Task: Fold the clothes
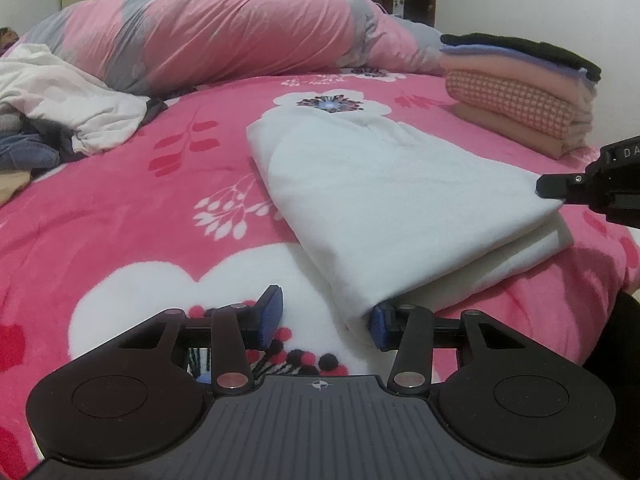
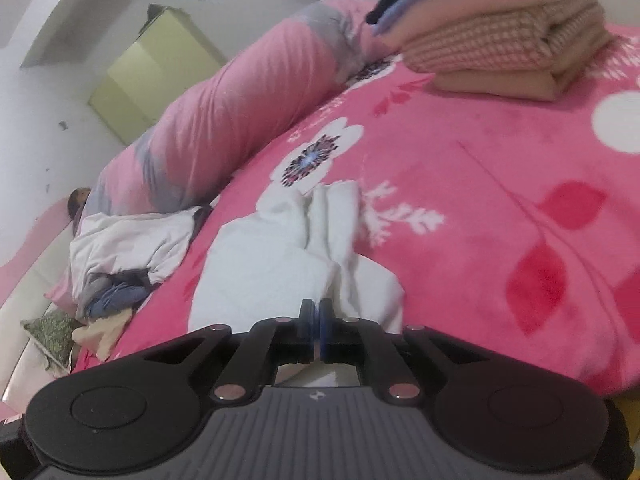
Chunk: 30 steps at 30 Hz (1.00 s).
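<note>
Setting: a bed covered by a pink blanket with white flowers and red leaves.
White garment: folded flat near the middle of the bed, layered edges showing on its right side.
Left gripper: jaws open, resting low at the garment's near corner; the right blue pad touches the cloth.
Right gripper: jaws closed, pinching the white fabric's edge, which bunches just ahead of them.
Folded stack: black, blue, peach and checked clothes, far right.
Unfolded pile: white and blue clothes, far left.
Duvet: pink and grey, rolled along the back.
</note>
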Available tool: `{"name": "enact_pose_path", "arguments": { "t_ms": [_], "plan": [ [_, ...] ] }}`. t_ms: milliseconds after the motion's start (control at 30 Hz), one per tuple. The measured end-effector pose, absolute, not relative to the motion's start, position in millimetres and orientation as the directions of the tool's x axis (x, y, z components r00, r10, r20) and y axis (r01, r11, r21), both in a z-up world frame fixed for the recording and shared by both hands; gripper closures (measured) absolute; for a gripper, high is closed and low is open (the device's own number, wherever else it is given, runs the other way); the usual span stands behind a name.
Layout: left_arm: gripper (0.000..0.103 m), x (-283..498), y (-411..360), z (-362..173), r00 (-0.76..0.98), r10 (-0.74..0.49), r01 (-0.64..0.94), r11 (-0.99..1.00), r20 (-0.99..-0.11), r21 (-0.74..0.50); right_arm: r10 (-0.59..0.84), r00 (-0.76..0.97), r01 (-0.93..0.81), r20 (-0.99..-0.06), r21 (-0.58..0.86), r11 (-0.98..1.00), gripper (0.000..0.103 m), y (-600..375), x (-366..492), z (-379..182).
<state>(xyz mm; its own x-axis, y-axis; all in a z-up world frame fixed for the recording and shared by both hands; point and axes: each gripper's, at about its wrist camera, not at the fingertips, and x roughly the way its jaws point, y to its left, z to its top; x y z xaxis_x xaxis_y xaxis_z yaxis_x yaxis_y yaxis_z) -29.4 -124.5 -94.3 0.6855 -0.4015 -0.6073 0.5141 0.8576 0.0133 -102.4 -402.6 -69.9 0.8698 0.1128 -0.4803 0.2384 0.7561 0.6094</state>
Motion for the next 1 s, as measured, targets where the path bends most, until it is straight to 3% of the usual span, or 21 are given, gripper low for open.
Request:
{"name": "enact_pose_path", "arguments": {
  "t_ms": [233,300,333,367,667,1000],
  "plan": [
    [0.059,-36.5,-126.8,-93.2,0.710,-0.387,0.520,0.852,-0.588,0.067,0.179,0.876,0.235,-0.447,0.721,0.652,0.096,-419.8,-112.0,-80.5],
    [0.059,-36.1,-126.8,-93.2,0.709,-0.389,0.521,0.851,-0.588,0.065,0.192,0.888,0.232,-0.418,0.767,0.599,0.080,-426.9,-119.6,-83.7],
    [0.059,-35.6,-126.7,-93.6,0.708,-0.389,0.521,0.851,-0.589,0.064,0.194,0.896,0.229,-0.399,0.790,0.569,0.067,-430.8,-125.3,-84.8],
    [0.059,-34.9,-126.7,-94.1,0.707,-0.390,0.522,0.850,-0.590,0.064,0.195,0.905,0.224,-0.378,0.813,0.538,0.063,-434.2,-131.7,-85.6],
    [0.060,-32.3,-124.5,-97.0,0.695,-0.396,0.517,0.855,-0.600,0.034,0.343,0.887,0.185,-0.309,0.919,0.349,0.052,-424.2,-130.2,-98.2],
    [0.060,-29.7,-119.9,-99.3,0.686,-0.417,0.525,0.851,-0.596,0.009,0.370,0.838,0.287,-0.402,0.900,0.327,0.052,-411.1,-93.2,-110.0]
  ]
}}
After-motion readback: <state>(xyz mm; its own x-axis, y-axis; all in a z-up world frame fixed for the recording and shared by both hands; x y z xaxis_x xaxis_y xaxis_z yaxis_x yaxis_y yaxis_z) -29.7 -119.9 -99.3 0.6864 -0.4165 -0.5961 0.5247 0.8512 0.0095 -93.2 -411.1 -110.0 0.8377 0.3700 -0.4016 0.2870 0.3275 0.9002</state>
